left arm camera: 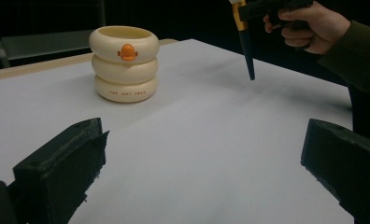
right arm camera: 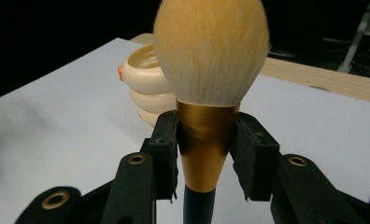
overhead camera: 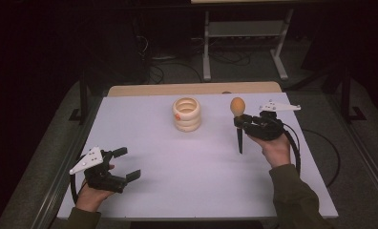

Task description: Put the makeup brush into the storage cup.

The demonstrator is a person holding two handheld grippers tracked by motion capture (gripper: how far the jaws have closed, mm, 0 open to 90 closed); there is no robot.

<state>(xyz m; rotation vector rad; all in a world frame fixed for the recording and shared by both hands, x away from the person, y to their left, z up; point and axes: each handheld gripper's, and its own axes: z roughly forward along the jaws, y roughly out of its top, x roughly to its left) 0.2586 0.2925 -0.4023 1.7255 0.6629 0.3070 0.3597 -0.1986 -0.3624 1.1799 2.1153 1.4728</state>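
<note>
The right gripper point(right arm camera: 205, 154) pinched the makeup brush point(right arm camera: 210, 60) by its gold ferrule, bristles up, above the table's far right area. It needed carrying upright over the duck-faced ring holder point(overhead camera: 186, 114) near the far edge. The left gripper point(overhead camera: 126, 163) rested spread near the near left corner.
</note>
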